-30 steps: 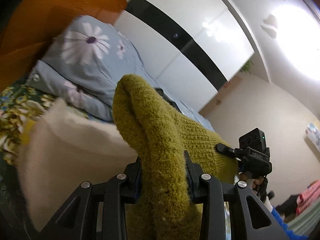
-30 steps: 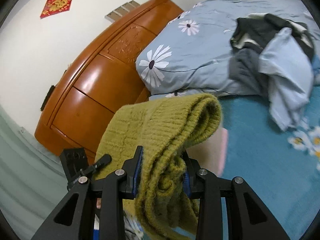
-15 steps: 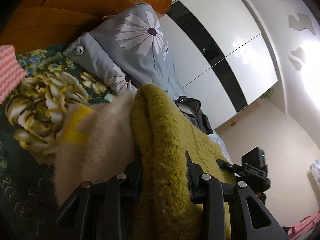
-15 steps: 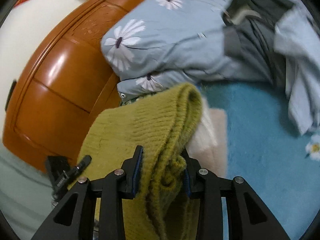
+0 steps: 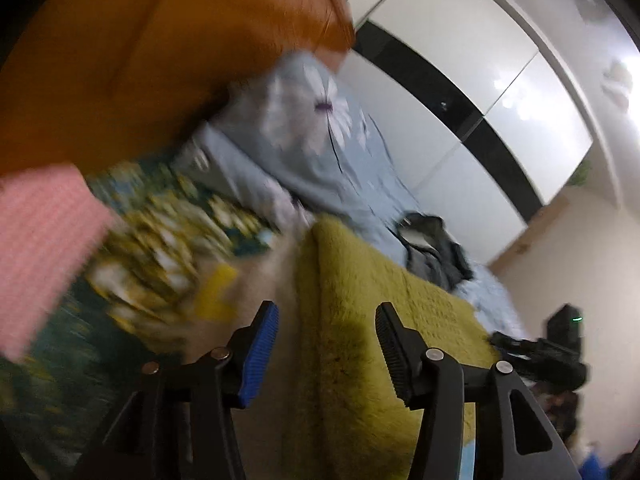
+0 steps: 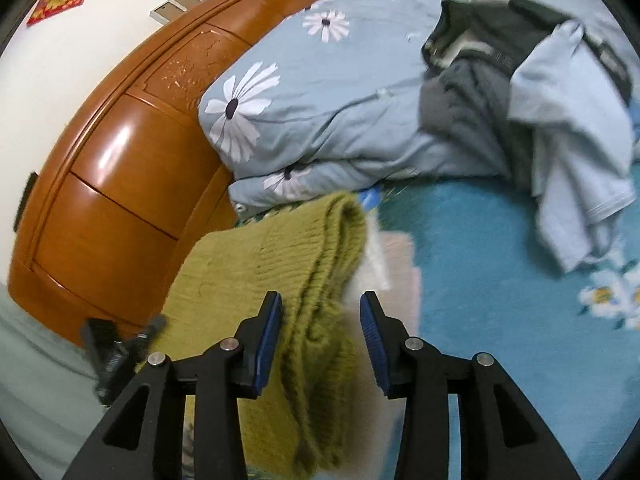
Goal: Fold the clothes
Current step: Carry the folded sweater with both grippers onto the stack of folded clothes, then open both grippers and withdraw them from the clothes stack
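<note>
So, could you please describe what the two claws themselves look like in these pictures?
Both are matte black. The left claw and right claw each have two angular fingers with triangular cut-outs and round silver bolts. Ribbed pads line the inner faces, blue where visible. No cables or sleeves show.

The olive sweater (image 6: 280, 256) is a chunky, fuzzy rib knit, lying on a pale fleecy cloth (image 6: 394, 264). Behind it the headboard (image 6: 120, 168) is glossy varnished wood, the daisy-print pillow (image 6: 320, 112) smooth matt cotton, and the wardrobe doors (image 5: 500, 92) shiny.
</note>
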`<action>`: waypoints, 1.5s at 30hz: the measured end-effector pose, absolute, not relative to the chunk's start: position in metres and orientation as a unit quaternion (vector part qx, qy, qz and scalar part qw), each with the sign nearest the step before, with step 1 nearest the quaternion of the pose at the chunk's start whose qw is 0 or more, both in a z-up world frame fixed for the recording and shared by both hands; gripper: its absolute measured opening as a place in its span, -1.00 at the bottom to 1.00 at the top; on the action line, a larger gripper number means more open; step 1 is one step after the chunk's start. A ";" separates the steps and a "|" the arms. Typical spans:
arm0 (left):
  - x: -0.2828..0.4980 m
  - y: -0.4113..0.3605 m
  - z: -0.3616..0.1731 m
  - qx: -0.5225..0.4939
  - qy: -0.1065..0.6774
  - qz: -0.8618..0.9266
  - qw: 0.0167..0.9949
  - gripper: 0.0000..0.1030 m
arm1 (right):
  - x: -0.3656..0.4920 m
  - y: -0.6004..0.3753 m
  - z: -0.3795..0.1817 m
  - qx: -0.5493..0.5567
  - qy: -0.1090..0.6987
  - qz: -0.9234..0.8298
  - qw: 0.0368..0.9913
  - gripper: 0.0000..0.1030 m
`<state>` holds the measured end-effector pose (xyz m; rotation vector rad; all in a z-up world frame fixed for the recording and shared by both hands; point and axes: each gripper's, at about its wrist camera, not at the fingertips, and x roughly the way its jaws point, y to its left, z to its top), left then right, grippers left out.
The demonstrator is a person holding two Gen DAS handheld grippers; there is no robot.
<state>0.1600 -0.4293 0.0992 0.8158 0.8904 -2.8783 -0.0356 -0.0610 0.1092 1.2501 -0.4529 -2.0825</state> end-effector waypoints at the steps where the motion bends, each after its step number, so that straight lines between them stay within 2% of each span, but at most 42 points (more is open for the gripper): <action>1: 0.165 -0.420 0.109 0.254 0.259 -0.932 0.019 0.10 | -0.033 -0.060 0.115 0.473 -0.161 -0.805 0.320 -0.19; 6: 0.177 -0.371 0.134 0.231 0.157 -0.960 0.027 0.14 | 0.000 -0.079 0.148 0.410 -0.075 -0.849 0.326 -0.19; 11: 0.176 -0.332 0.118 0.245 0.091 -0.965 0.026 0.14 | 0.042 -0.118 0.148 0.364 0.033 -0.857 0.364 -0.19; 14: 0.177 -0.324 0.103 0.262 0.078 -0.962 0.025 0.14 | 0.058 -0.128 0.137 0.350 0.073 -0.856 0.374 -0.19; 20: 0.176 -0.331 0.077 0.276 0.099 -0.956 0.019 0.15 | 0.055 -0.121 0.112 0.369 0.054 -0.851 0.370 -0.19; 28: 0.177 -0.323 0.077 0.273 0.090 -0.958 0.027 0.23 | 0.061 -0.124 0.105 0.370 0.051 -0.856 0.357 -0.18; 34: 0.205 -0.303 0.089 0.243 0.071 -0.966 0.055 0.37 | 0.081 -0.113 0.111 0.360 0.044 -0.863 0.351 -0.18; 38: 0.226 -0.290 0.092 0.223 0.086 -0.970 0.051 0.44 | 0.102 -0.097 0.107 0.349 0.032 -0.872 0.343 -0.18; 45: 0.248 -0.260 0.070 0.232 0.081 -0.966 0.076 0.56 | 0.135 -0.078 0.086 0.346 0.027 -0.880 0.323 -0.18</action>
